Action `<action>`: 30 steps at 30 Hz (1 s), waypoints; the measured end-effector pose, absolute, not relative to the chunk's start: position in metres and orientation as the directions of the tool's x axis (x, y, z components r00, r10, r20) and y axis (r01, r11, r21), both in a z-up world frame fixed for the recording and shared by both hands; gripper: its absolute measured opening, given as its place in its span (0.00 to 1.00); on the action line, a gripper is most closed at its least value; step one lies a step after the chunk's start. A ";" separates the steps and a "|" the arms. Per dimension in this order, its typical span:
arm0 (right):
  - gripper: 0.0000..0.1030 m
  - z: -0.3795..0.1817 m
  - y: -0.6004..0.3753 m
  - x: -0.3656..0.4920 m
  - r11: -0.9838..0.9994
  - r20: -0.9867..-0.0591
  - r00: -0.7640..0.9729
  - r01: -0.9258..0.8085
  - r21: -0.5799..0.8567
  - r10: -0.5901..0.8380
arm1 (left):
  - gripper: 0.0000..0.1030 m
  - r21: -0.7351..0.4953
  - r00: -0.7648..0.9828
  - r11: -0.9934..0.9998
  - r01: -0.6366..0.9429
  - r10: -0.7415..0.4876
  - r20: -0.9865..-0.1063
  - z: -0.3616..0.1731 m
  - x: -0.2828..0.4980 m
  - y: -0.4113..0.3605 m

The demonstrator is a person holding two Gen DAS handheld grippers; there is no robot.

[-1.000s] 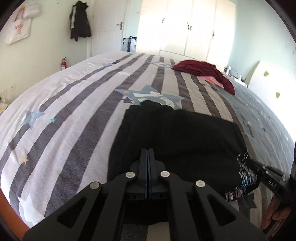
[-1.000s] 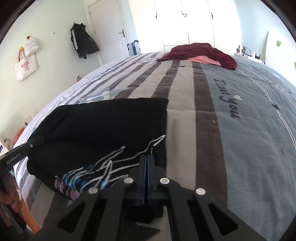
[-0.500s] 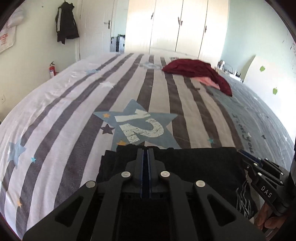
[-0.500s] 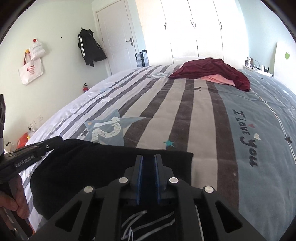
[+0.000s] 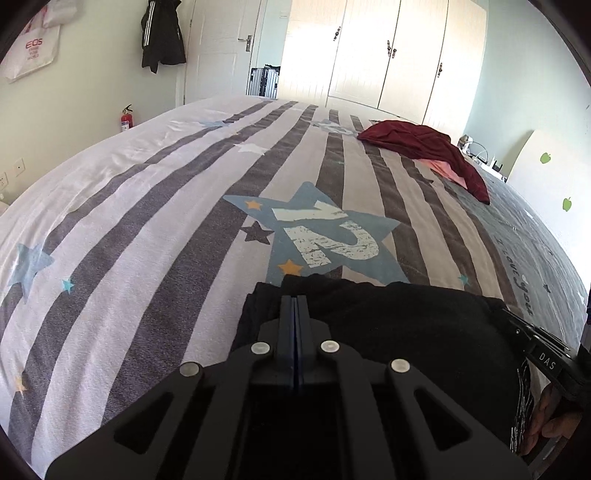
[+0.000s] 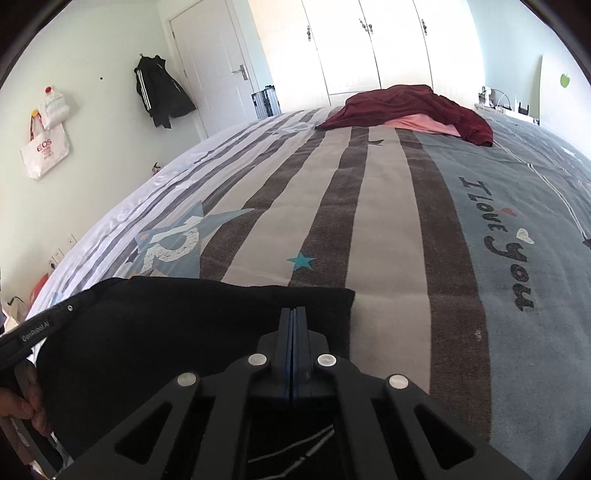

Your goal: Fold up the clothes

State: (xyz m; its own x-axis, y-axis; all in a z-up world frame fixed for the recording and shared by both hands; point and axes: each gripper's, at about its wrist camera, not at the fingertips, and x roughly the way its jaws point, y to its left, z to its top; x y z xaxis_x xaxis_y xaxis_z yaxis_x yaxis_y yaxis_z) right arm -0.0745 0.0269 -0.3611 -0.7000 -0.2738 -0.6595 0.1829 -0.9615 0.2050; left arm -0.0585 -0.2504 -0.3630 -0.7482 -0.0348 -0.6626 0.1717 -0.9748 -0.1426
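Observation:
A black garment (image 5: pixel 406 325) (image 6: pixel 184 325) lies flat on the striped bedspread (image 5: pixel 147 221); its far edge covers the lower tip of a blue star. A white line print on it shows at the right (image 5: pixel 521 402). My left gripper (image 5: pixel 293 297) is shut, its tips over the cloth close to the far left corner. My right gripper (image 6: pixel 293 310) is shut too, just inside the far right corner. No fold of cloth shows between either pair of pads. Each view catches the other gripper at its side, held by a hand (image 5: pixel 550 417).
A dark red garment (image 5: pixel 417 142) (image 6: pixel 406 103) lies over a pink one (image 5: pixel 447 168) at the far end of the bed. White wardrobe doors (image 5: pixel 388 55) and a door stand beyond. A black jacket (image 5: pixel 162 33) hangs on the left wall, above a fire extinguisher (image 5: pixel 126 118).
Both grippers have slid forward over the black garment, from its middle to near its far edge. The right jaws stood slightly apart half a second ago and are shut again.

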 end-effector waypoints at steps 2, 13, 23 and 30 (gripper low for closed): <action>0.00 -0.357 0.034 -0.069 -0.966 -0.664 -0.702 0.181 0.184 -0.258 | 0.14 -0.161 -0.750 -0.961 0.223 -0.063 -0.658 -0.355 -0.048 -0.271; 0.69 -0.326 0.057 -0.016 -0.955 -0.649 -0.702 0.171 0.244 -0.292 | 0.81 -0.263 -0.735 -0.956 0.129 0.086 -0.673 -0.331 0.003 -0.268; 0.75 -0.373 0.064 -0.024 -0.912 -0.718 -0.573 0.148 0.383 -0.394 | 0.92 -0.351 -0.627 -0.918 0.183 0.166 -0.762 -0.390 -0.013 -0.273; 0.83 -0.382 0.063 -0.028 -0.867 -0.671 -0.562 0.202 0.457 -0.484 | 0.94 -0.365 -0.639 -0.927 0.085 0.230 -0.734 -0.391 -0.017 -0.259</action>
State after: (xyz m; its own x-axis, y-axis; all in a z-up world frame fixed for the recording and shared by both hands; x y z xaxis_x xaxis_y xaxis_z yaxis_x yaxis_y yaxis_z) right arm -0.0282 0.0628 -0.3822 -0.5618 -0.4841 -0.6708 0.2016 -0.8666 0.4565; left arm -0.0170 -0.2586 -0.3906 -0.6392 0.2303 -0.7337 0.0847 -0.9272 -0.3649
